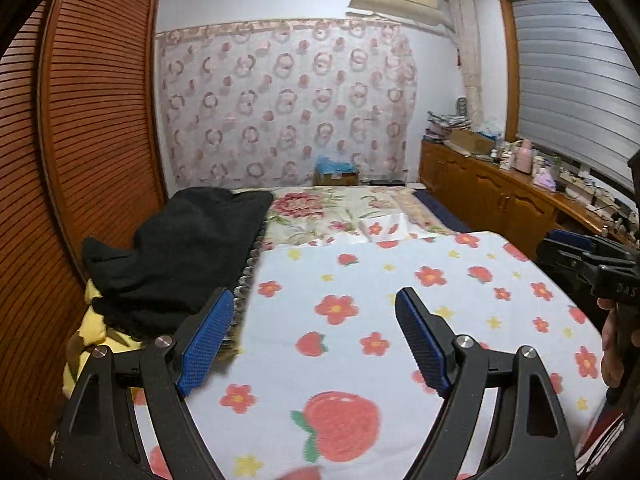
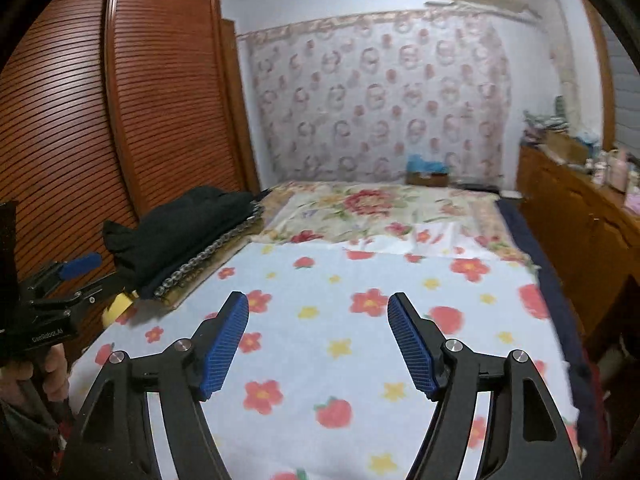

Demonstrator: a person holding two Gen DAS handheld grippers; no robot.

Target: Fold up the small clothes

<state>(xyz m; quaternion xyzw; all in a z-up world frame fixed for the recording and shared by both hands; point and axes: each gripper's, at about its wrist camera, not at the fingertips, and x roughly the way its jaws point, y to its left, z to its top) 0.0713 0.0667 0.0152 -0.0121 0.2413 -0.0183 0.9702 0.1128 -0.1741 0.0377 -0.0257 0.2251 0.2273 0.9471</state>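
Note:
A pile of black clothes [image 1: 180,248] lies on the bed's left side by the wardrobe, with a metal chain [image 1: 250,264] along its edge; the right wrist view shows the same pile [image 2: 184,224]. A yellow garment [image 1: 92,344] pokes out under it. My left gripper [image 1: 314,296] hovers open over the white strawberry-and-flower blanket [image 1: 400,276], its left finger near the pile's edge, nothing between the fingers. My right gripper [image 2: 318,298] is open and empty above the same blanket [image 2: 360,360]. Each hand-held gripper shows at the other view's edge.
A louvred wooden wardrobe [image 1: 96,128] stands close on the left. A wooden sideboard [image 1: 492,192] crowded with small items runs along the right under a window blind. A floral sheet [image 1: 320,208] covers the far bed, and a cardboard box [image 1: 336,176] sits before the patterned curtain.

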